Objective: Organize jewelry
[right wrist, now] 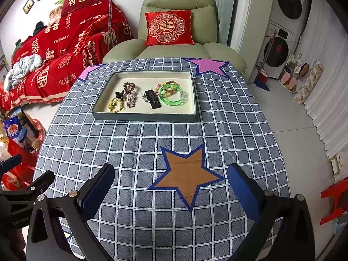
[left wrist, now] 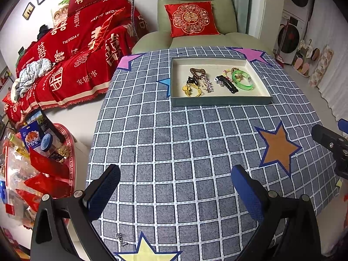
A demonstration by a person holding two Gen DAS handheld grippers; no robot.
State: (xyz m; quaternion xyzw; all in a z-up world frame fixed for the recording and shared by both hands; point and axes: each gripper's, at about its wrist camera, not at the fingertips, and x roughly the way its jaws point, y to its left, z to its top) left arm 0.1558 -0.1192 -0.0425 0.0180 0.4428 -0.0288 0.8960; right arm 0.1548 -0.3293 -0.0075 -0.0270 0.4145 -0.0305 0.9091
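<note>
Checked tablecloth (right wrist: 152, 152) before green armchair (right wrist: 178, 4)

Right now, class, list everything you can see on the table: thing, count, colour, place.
Tray: one, grey-green with cream lining, far half of the table.
Bangle: one, translucent green, right side of tray.
Hair clip: one, black, tray centre.
Beaded bracelet: one, brown, left-centre of tray.
Hair ties: yellow, count unclear, front left of tray.
Tablecloth: one, grey-blue checked with coloured stars.
Small silvery piece: one, near edge of cloth.
Left gripper: fingers open, empty.
Right gripper: fingers open, empty.
</note>
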